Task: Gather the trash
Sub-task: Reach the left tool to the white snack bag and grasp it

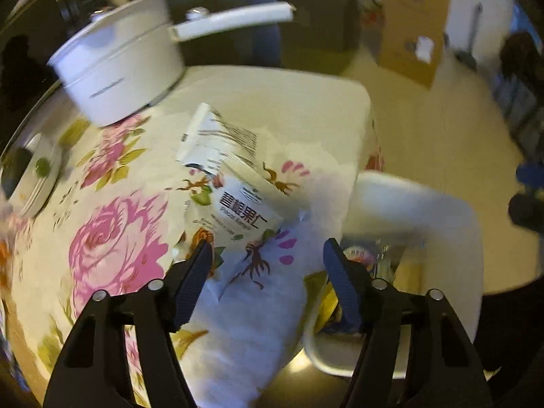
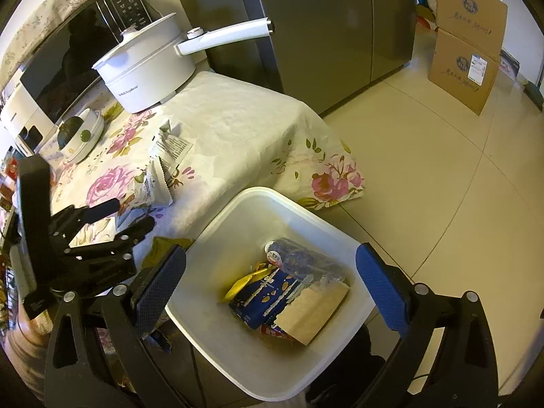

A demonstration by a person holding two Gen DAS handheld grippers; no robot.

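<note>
Two torn white snack wrappers lie on the floral tablecloth: one with dark print, one behind it. My left gripper hovers open just short of the nearer wrapper; its left fingertip is by the wrapper's edge and the pads press on nothing. A white bin stands on the floor at the table's edge. It holds a blue pack, a brown card piece, a yellow wrapper and a crushed bottle. My right gripper is open and empty above the bin.
A white pot with a long handle stands at the table's back, a microwave behind it. A white bowl sits at the left. A grey fridge and stacked cardboard boxes stand beyond on the tiled floor.
</note>
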